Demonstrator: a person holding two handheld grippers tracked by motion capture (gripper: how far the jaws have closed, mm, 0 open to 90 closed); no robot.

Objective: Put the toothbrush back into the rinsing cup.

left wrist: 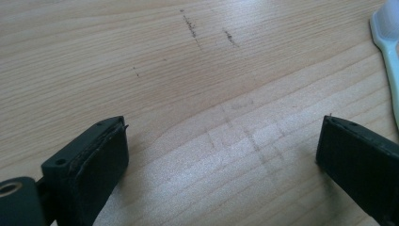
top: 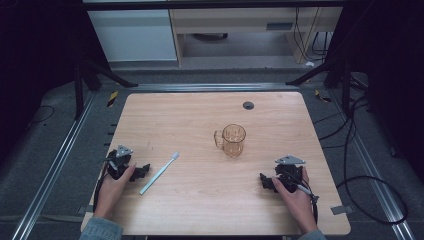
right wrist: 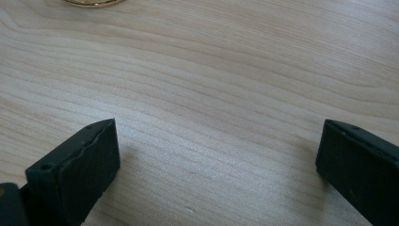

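A clear amber mug (top: 233, 139) with a handle on its left stands upright near the middle of the wooden table (top: 200, 110). A pale toothbrush (top: 159, 173) lies flat to its lower left, head pointing up and right. My left gripper (top: 142, 171) rests on the table just left of the toothbrush, open, with bare wood between its jaws (left wrist: 221, 141); the toothbrush (left wrist: 386, 42) edges in at the right of the left gripper view. My right gripper (top: 264, 181) rests at the lower right, open over bare wood (right wrist: 216, 146). The mug's base (right wrist: 91, 2) peeks in at the top.
A dark round grommet (top: 248, 105) sits in the table near its far edge. Dark scuff marks (left wrist: 190, 26) streak the wood ahead of the left gripper. Black stands and cables surround the table on the floor.
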